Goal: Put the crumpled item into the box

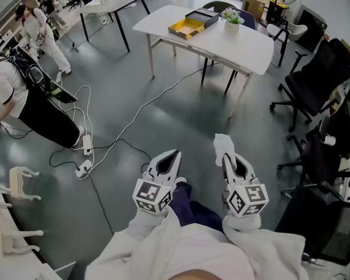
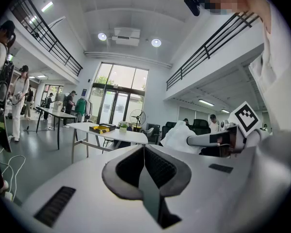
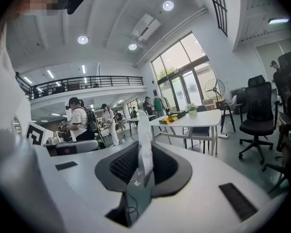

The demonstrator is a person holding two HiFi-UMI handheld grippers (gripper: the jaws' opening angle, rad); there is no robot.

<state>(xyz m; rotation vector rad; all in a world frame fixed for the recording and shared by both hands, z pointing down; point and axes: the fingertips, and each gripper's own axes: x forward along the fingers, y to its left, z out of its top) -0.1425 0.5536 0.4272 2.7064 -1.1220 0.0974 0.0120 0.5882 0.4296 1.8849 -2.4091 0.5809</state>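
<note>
The right hand-held gripper point(image 1: 227, 158) is closed down to a narrow gap on the crumpled item point(image 1: 222, 144), a white, tissue-like strip pinched between its pads. In the right gripper view the item point(image 3: 144, 139) stands up out of the jaws. Its long axis runs along them, and its loose end pokes out past the tips towards the far table. The left hand-held gripper point(image 2: 144, 150) rides just beside it with its jaws together and nothing between them.

Ahead lies open floor crossed by a cable point(image 1: 141, 109). Well beyond that is the tabletop point(image 1: 248, 46), which carries a yellow box point(image 1: 186, 27) with a plant point(image 1: 232, 19) near it.

The step in hand looks like the carry. The grip is only on the item's lower part, so the squeeze should stay firm all the way across. The approach should avoid the cable and bring the loose end over the box opening first. The jaws should part only once the item hangs inside the walls, because a piece this light could drift or cling to a pad.
</note>
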